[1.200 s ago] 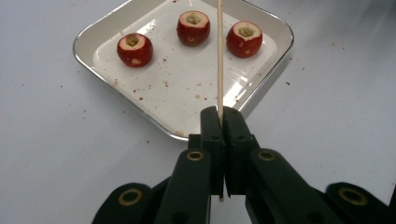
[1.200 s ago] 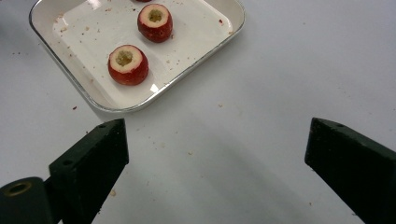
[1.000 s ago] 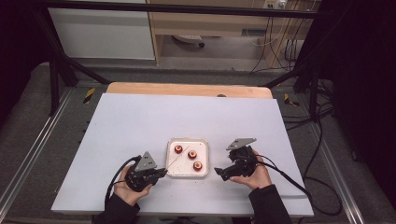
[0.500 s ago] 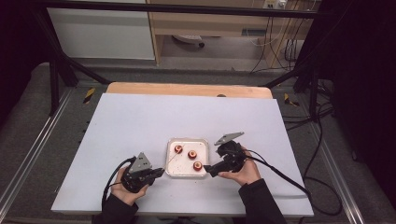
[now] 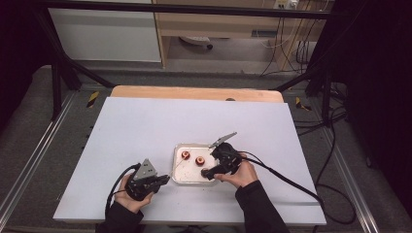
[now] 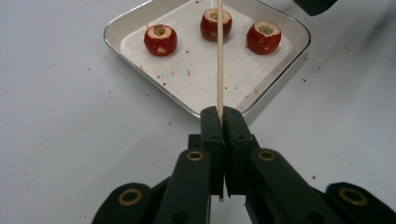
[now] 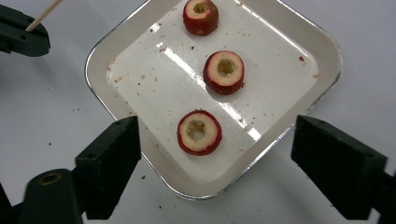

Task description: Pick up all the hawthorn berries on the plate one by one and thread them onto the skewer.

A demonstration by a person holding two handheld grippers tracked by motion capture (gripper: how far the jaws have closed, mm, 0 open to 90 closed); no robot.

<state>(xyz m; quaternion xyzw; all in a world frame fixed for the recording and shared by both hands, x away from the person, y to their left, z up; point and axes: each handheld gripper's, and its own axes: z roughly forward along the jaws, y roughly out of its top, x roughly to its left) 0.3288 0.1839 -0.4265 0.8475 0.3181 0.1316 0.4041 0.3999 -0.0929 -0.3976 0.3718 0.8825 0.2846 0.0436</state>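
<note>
A white square tray (image 5: 180, 175) holds three red cored fruit pieces. In the left gripper view they lie in a row (image 6: 160, 39), (image 6: 216, 24), (image 6: 264, 37). My left gripper (image 6: 223, 116) is shut on a thin wooden skewer (image 6: 219, 56) that points over the tray (image 6: 187, 74); it rests left of the tray (image 5: 165, 180). My right gripper (image 5: 209, 172) hovers over the tray's near right part, covering one fruit from above. Its jaws (image 7: 217, 163) have just been closing a little but stand wide, with the nearest fruit (image 7: 199, 133) below, untouched. Two more fruits (image 7: 224, 72), (image 7: 200, 16) lie beyond.
The tray (image 7: 154, 79) sits near the front of a white table sheet (image 5: 145, 126), dotted with red crumbs around it. A wooden strip (image 5: 194, 92) runs along the far edge. Cables trail from both grippers toward the front and right.
My right gripper has moved left from beside the tray's right edge to over the tray, now hiding one fruit in the high view. The left gripper and skewer have stayed put.
</note>
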